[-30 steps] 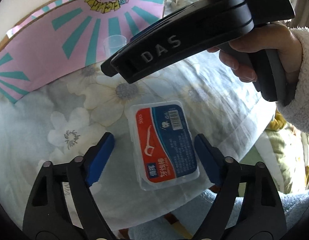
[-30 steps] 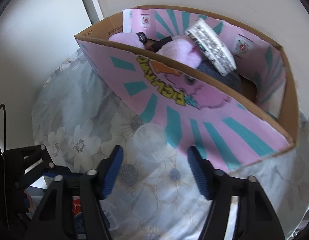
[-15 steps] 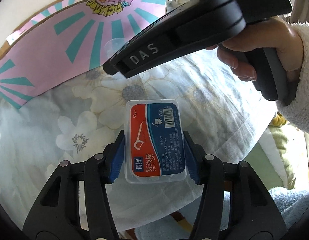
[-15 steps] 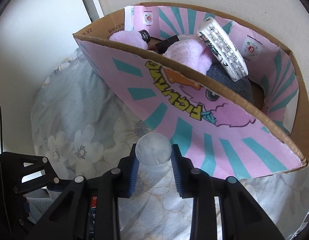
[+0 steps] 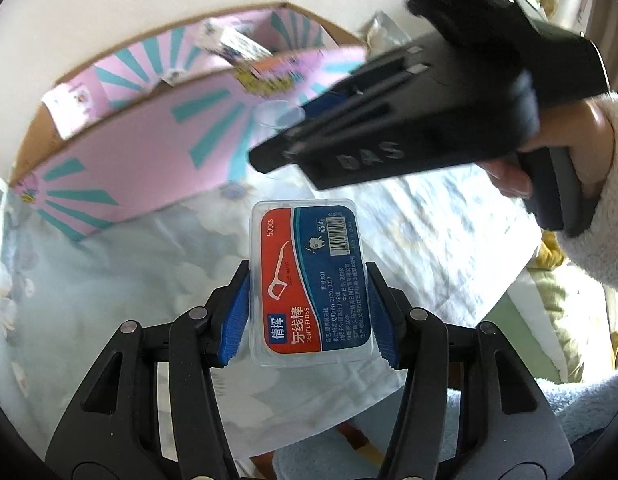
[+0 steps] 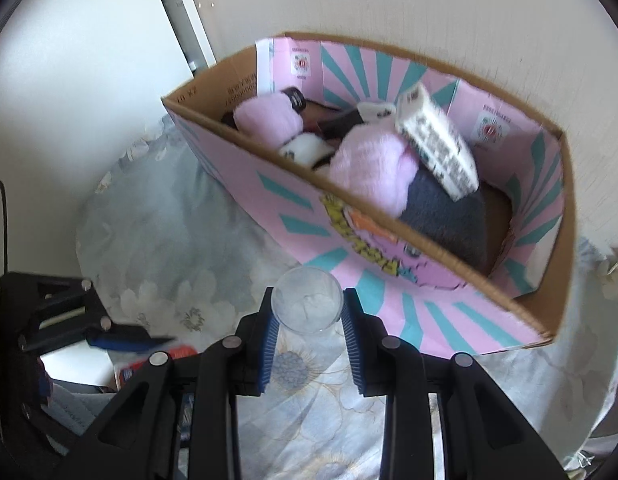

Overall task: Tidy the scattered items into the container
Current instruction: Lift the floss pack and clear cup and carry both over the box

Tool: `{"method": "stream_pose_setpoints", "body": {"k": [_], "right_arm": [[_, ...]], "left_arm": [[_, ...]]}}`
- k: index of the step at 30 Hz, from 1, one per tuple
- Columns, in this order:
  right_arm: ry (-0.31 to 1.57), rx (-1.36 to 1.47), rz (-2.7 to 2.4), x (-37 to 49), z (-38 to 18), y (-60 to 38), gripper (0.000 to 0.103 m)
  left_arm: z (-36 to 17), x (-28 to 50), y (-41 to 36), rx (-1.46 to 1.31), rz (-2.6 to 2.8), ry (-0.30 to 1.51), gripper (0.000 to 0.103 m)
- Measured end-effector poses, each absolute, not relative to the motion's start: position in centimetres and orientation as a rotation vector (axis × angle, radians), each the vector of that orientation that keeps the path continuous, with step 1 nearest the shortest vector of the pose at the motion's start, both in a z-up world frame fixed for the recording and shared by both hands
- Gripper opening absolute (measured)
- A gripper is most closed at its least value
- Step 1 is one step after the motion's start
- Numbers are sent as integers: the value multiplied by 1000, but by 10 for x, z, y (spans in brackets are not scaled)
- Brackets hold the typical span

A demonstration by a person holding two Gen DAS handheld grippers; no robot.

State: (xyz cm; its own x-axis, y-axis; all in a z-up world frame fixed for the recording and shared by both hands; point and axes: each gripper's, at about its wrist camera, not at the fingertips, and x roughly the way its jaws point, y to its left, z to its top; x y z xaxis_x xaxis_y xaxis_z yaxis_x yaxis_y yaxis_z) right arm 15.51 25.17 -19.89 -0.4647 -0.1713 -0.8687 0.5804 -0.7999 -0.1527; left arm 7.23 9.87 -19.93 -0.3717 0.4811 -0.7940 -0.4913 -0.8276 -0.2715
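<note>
My left gripper (image 5: 307, 280) is shut on a clear dental floss box (image 5: 307, 280) with a red and blue label, held above the floral cloth. My right gripper (image 6: 307, 300) is shut on a small clear plastic cup (image 6: 307, 300), lifted off the cloth in front of the box. The container is a pink and teal cardboard box (image 6: 389, 264), also in the left wrist view (image 5: 121, 164). It holds pink fluffy items (image 6: 369, 164), a white printed pack (image 6: 437, 140) and a dark grey item (image 6: 445, 216). The right gripper's body (image 5: 409, 120) crosses the left wrist view.
A floral cloth (image 6: 181, 240) covers the round table. The box stands at the back against a pale wall (image 6: 389, 0). The left gripper (image 6: 69, 320) shows at lower left in the right wrist view. The table edge (image 5: 489, 300) drops off to the right.
Both grippers closed on their items, left on the floss box, right on the cup, then lifted them off the cloth. The box interior now shows more from above.
</note>
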Motion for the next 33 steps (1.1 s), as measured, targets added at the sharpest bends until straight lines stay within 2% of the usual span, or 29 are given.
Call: {"method": "stream_pose_setpoints", "body": {"k": [17,26,33], "right_arm": [[507,1181,-2372,161,-107,220,29],[542,1195,-2436,135,-92,199,28],[545,1252,-2455,107,-95,191,28]], "left_arm": [[-115,-13,18,-1133,2367,-15,50],[-93,-61,-4,-1061,2459,4,50],[-98,-96,-5,-1090,2452,28,50]]}}
